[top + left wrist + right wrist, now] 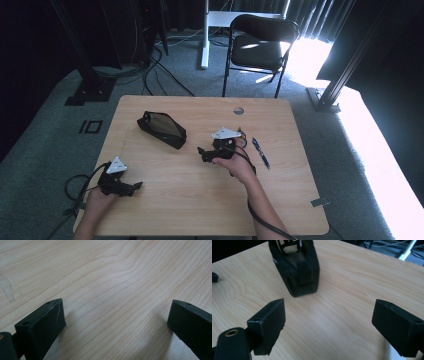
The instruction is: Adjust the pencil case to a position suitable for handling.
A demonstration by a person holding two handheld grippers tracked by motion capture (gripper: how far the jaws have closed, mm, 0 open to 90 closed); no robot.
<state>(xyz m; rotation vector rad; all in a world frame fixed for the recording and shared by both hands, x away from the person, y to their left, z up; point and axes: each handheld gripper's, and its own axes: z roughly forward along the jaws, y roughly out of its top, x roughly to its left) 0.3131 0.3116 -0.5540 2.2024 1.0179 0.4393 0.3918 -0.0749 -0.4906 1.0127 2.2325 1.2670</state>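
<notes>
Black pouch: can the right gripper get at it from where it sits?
Probably yes. The right gripper points at the black pouch with jaws open, and only bare table lies between them.

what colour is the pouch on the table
Black, clearest in the right gripper view: the pouch.

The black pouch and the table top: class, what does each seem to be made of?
Black pouch: probably matte woven fabric, judging by its soft, sagging walls and stitched edge band. Table top: pale wood or wood-look laminate with a smooth, low-sheen finish; grain lines run across it.
</notes>
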